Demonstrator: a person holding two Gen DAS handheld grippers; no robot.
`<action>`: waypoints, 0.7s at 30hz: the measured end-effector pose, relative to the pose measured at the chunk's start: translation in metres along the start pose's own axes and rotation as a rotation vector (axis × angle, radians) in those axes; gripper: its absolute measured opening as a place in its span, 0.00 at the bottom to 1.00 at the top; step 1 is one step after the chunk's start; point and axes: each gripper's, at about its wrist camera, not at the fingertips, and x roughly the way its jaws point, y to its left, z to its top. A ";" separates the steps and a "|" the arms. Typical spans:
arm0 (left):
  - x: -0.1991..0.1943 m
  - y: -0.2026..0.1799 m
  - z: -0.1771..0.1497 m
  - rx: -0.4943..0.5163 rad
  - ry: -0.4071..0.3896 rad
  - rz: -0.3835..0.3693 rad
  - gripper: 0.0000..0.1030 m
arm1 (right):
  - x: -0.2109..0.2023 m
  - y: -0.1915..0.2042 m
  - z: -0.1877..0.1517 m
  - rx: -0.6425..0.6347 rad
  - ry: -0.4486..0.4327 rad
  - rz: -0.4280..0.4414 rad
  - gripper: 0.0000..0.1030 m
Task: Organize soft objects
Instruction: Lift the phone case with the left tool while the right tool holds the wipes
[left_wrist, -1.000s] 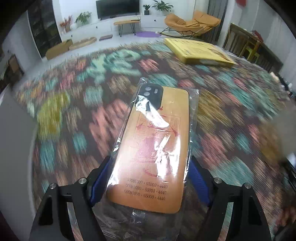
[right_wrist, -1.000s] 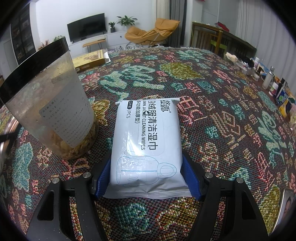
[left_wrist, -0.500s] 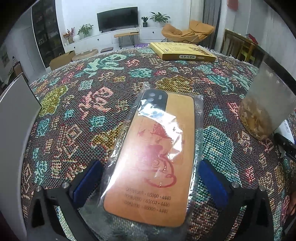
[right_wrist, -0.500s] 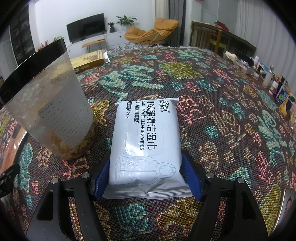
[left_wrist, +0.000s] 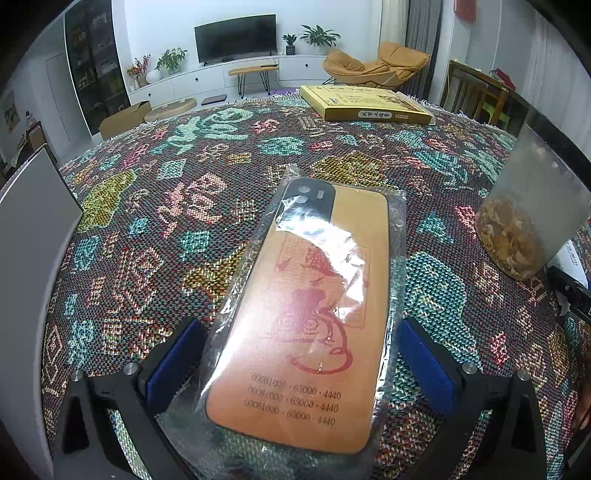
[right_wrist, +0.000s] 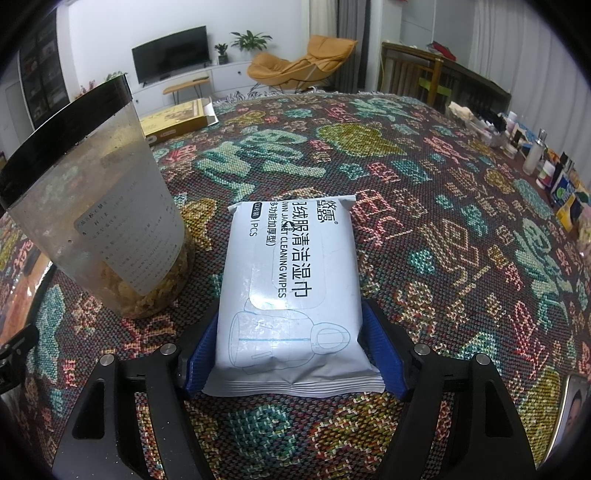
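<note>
Flat on the woven tabletop (left_wrist: 207, 192) lies an orange phone case (left_wrist: 310, 317) sealed in a crinkly clear plastic sleeve that glints across its middle. Its shape is a long rounded rectangle with a black camera block at the far end, a red seal-like drawing in the centre and rows of small digits near the close end. The left hand-held gripper (left_wrist: 301, 354) stands wide open around the near half of it, the blue ribbed pads (left_wrist: 173, 358) well clear of the sleeve on both sides.

Beside it, in the right wrist view, a soft white pack of wipes (right_wrist: 291, 288) rests on the same cloth, a smooth pillow-shaped pouch with crimped ends, black Chinese print and a thin blue line drawing. The right hand-held gripper (right_wrist: 291, 354) has its jaws opening, the pack between them and the blue pads (right_wrist: 380, 358) close along its edges.

Just left of the pack stands a tall clear plastic jar (right_wrist: 99, 229) with a black lid, a pale label and tan flakes in the bottom. Farther off a flat yellow box (left_wrist: 365, 103) lies near the far edge. The cloth is coarse, dark and knitted with teal, pink and yellow motifs.
</note>
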 end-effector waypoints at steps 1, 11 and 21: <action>0.000 0.000 0.001 0.001 0.001 -0.002 1.00 | 0.000 0.000 0.000 0.001 0.001 0.010 0.77; -0.001 -0.001 0.001 0.010 0.005 -0.003 1.00 | 0.011 0.004 0.022 -0.203 0.257 0.138 0.84; 0.000 0.001 0.005 0.061 0.048 -0.031 1.00 | 0.016 0.009 0.031 -0.131 0.310 0.093 0.88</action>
